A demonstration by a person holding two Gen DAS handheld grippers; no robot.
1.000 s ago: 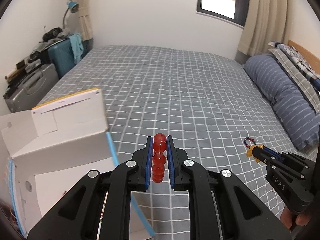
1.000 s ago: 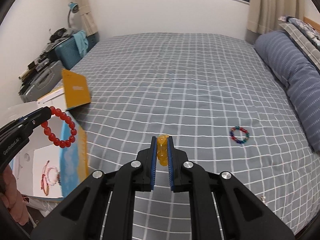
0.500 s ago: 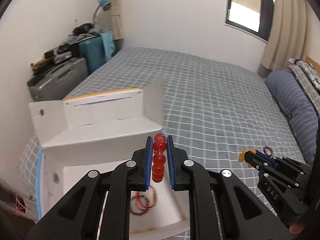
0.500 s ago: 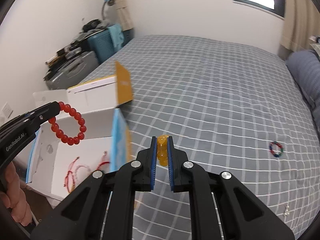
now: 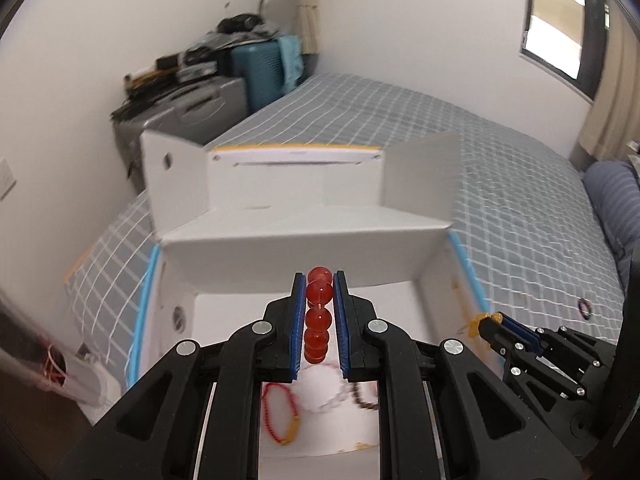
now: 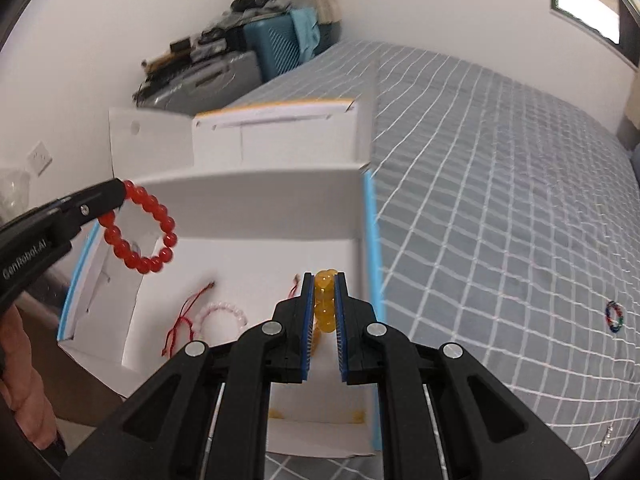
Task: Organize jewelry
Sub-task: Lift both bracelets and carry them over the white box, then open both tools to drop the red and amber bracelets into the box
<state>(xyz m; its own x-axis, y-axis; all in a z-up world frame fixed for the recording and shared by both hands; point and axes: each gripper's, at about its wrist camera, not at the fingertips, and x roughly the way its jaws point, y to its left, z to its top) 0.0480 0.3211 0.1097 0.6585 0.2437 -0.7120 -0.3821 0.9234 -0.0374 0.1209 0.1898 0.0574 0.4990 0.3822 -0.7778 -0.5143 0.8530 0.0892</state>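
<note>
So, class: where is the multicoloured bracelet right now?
The multicoloured bracelet lies alone on the checked bedspread, far right in the right wrist view, well clear of the white box.

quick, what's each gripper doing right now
Left gripper: closed on the red bead bracelet.
Right gripper: closed on the yellow bead bracelet.

place: home bedroom | evidence: checked bed (image 5: 500, 184), pillow (image 5: 612, 196), suitcases (image 5: 256, 68), curtained window (image 5: 560, 28)
</note>
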